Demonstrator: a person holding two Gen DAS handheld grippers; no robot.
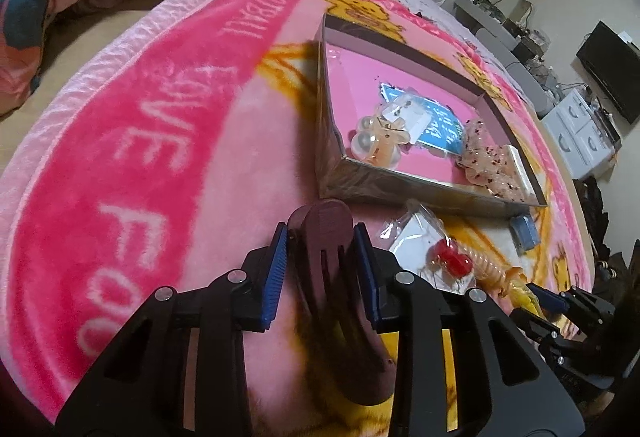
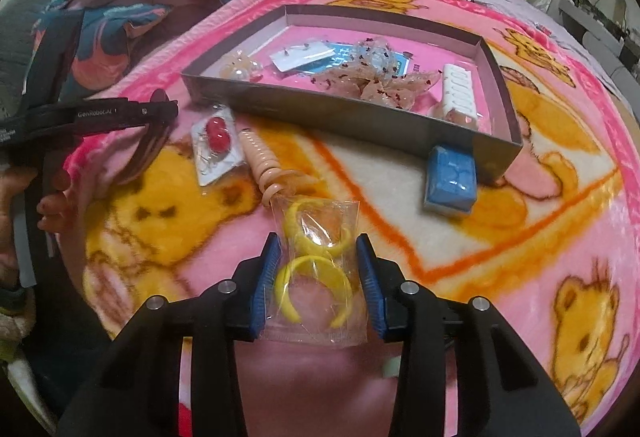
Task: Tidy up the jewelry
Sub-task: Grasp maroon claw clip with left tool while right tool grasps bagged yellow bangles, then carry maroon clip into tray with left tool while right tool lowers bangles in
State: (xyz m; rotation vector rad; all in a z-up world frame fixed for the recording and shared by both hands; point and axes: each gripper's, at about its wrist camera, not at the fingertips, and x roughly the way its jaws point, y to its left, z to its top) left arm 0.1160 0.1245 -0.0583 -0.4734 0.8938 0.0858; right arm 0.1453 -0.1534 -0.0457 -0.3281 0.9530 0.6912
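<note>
My left gripper (image 1: 322, 237) is shut on a dark maroon hair clip (image 1: 332, 277), its blue pads pressing both sides, just in front of the near corner of the grey box with a pink floor (image 1: 400, 189). From the right wrist view that gripper (image 2: 162, 105) and clip (image 2: 148, 153) sit at the left, held by a hand. My right gripper (image 2: 318, 267) has its pads against both edges of a clear bag of yellow hoops (image 2: 316, 277) lying on the blanket. The bag looks pinched at its waist.
The box (image 2: 340, 117) holds a pearl clip (image 2: 240, 71), carded earrings, a speckled scrunchie (image 2: 376, 81) and a white clip (image 2: 460, 93). Loose on the pink bear blanket lie bagged red earrings (image 2: 216, 141), a peach spiral tie (image 2: 260, 157) and a small blue box (image 2: 450, 177).
</note>
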